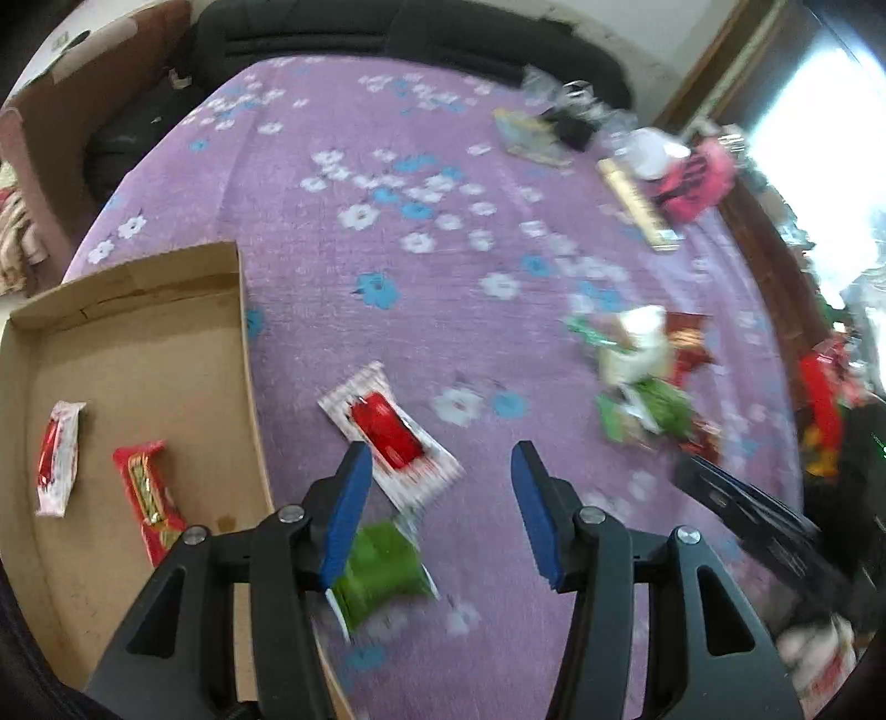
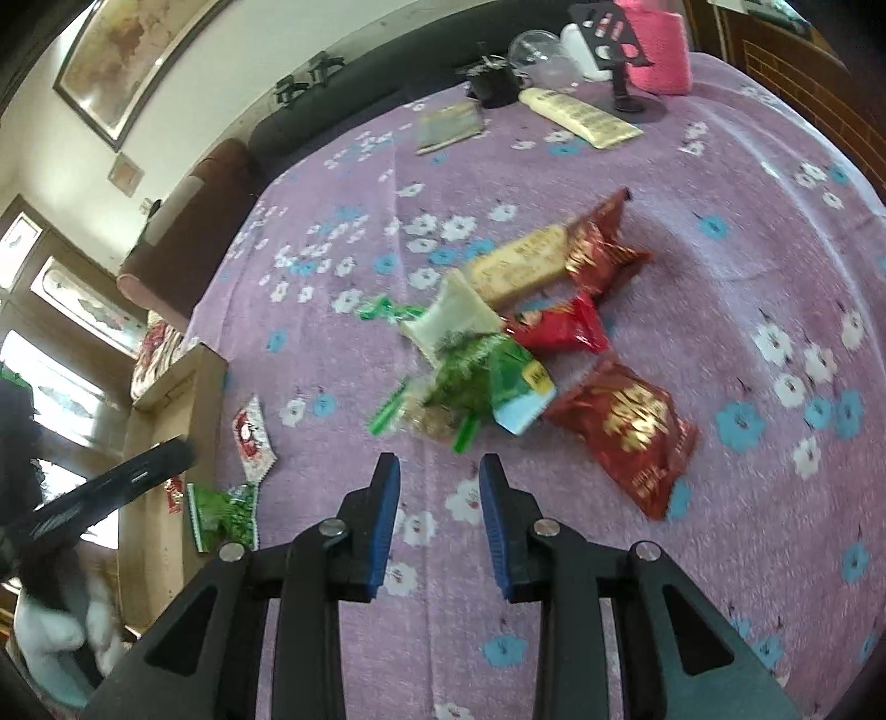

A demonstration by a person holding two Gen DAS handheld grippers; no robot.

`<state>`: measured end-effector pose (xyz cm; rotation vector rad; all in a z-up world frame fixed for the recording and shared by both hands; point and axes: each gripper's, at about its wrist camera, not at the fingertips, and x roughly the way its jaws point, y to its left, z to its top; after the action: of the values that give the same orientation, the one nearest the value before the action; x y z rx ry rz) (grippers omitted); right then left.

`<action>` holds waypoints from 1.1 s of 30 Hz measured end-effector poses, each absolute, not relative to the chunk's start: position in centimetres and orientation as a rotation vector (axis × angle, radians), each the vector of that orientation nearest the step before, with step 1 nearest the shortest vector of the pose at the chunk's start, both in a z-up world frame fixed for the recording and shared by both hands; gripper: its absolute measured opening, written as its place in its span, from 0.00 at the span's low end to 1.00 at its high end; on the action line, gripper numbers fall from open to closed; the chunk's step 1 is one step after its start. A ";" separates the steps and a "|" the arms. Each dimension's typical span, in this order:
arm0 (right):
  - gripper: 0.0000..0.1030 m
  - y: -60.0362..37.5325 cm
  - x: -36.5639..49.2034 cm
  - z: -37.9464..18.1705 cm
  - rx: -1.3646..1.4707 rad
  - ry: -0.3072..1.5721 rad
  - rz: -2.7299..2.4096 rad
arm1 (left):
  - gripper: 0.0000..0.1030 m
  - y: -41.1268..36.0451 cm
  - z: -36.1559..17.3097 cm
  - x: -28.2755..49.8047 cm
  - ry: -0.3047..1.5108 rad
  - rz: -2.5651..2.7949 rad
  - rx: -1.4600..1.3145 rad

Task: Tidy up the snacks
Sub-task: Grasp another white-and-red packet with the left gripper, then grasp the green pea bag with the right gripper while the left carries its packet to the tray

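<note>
My left gripper (image 1: 440,459) is open and empty above the purple flowered cloth. A red-and-white snack packet (image 1: 390,437) lies just ahead of its left finger, and a green packet (image 1: 379,576) lies under that finger. A cardboard tray (image 1: 138,343) at the left holds a white-red packet (image 1: 55,457) and a red bar (image 1: 149,498). My right gripper (image 2: 437,471) is open and empty, just short of a pile of snacks (image 2: 498,354): green packets, a cream packet, a tan bar and red packets, with a large dark red bag (image 2: 631,432) to the right.
The tray's side (image 2: 166,443) and the two loose packets (image 2: 243,482) show at the left of the right wrist view, with the other gripper's arm (image 2: 99,498). A pink container (image 2: 659,50), a phone stand, a tube and a glass stand at the far edge. A dark sofa lies beyond.
</note>
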<state>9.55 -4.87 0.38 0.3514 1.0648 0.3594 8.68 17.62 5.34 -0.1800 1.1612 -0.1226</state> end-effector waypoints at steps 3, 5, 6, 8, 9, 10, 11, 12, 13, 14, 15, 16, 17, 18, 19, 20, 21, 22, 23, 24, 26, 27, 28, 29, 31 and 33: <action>0.28 -4.6 9.6 0.3 0.348 1.067 0.387 | 0.52 17.5 3.6 10.2 1.207 -0.068 -0.151; 0.28 -4.7 9.5 0.2 0.343 1.064 0.397 | 0.52 17.2 2.3 10.9 1.240 -0.044 -0.116; 0.28 -4.8 9.5 0.2 0.343 1.063 0.403 | 0.52 17.0 1.7 11.1 1.250 -0.040 -0.103; 0.28 -5.3 9.5 0.1 0.342 1.060 0.404 | 0.52 16.5 1.7 11.1 1.228 -0.042 -0.066; 0.28 -5.5 9.5 0.0 0.339 1.059 0.400 | 0.42 16.2 1.6 11.2 1.225 -0.048 -0.046; 0.28 -5.9 9.6 -0.1 0.343 1.061 0.400 | 0.39 15.9 1.7 11.1 1.212 -0.051 -0.036; 0.28 -6.1 9.7 -0.2 0.345 1.064 0.399 | 0.34 15.9 1.8 11.1 1.206 -0.064 -0.045; 0.28 -6.3 9.8 -0.2 0.343 1.064 0.395 | 0.32 15.9 1.8 11.0 1.203 -0.076 -0.057; 0.28 -6.4 9.8 -0.2 0.343 1.063 0.394 | 0.31 15.7 1.8 10.9 1.198 -0.082 -0.057; 0.28 -6.5 9.9 -0.2 0.344 1.062 0.399 | 0.30 15.7 1.9 10.8 1.194 -0.089 -0.060; 0.28 -6.5 10.0 -0.2 0.343 1.063 0.405 | 0.30 15.8 2.0 10.8 1.192 -0.093 -0.066; 0.28 -6.4 10.0 -0.2 0.339 1.063 0.412 | 0.29 15.8 2.0 10.7 1.189 -0.097 -0.075; 0.28 -6.2 10.1 -0.2 0.334 1.064 0.421 | 0.29 15.8 2.2 10.5 1.183 -0.100 -0.084; 0.28 -6.0 10.1 -0.1 0.329 1.065 0.429 | 0.29 16.0 2.7 10.2 1.171 -0.109 -0.107; 0.28 -5.7 10.1 -0.1 0.328 1.066 0.441 | 0.29 16.3 3.0 10.1 1.162 -0.117 -0.126; 0.28 -5.3 10.1 0.0 0.329 1.069 0.457 | 0.29 16.5 3.7 9.7 1.151 -0.124 -0.145; 0.28 -4.8 10.1 0.1 0.329 1.070 0.478 | 0.29 17.0 4.5 9.3 1.131 -0.132 -0.172; 0.28 -4.1 10.1 0.2 0.323 1.073 0.500 | 0.29 17.0 5.1 9.4 1.114 -0.141 -0.195; 0.29 -3.4 10.1 0.2 0.316 1.076 0.522 | 0.29 17.3 5.8 9.1 1.097 -0.148 -0.218; 0.31 -2.5 10.1 0.3 0.308 1.079 0.553 | 0.29 17.8 6.6 8.7 1.079 -0.147 -0.234; 0.38 -0.4 9.9 0.4 0.284 1.080 0.606 | 0.29 19.0 8.2 7.7 1.041 -0.146 -0.269; 0.41 0.5 9.8 0.5 0.274 1.083 0.624 | 0.29 19.8 8.9 7.1 1.021 -0.139 -0.281; 0.42 1.7 9.7 0.4 0.260 1.090 0.651 | 0.29 20.2 9.3 6.8 1.010 -0.132 -0.285; 0.42 3.0 9.6 0.3 0.249 1.103 0.673 | 0.29 20.8 9.8 6.4 0.996 -0.121 -0.289; 0.42 5.2 9.5 0.1 0.227 1.116 0.712 | 0.29 22.4 10.4 5.2 0.981 -0.098 -0.293; 0.42 7.5 9.1 0.3 0.158 1.105 0.757 | 0.29 23.7 10.5 4.3 0.972 -0.072 -0.295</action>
<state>9.13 7.50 0.26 0.1581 1.1050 0.7566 4.26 23.75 10.54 -0.2953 0.9724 -0.0721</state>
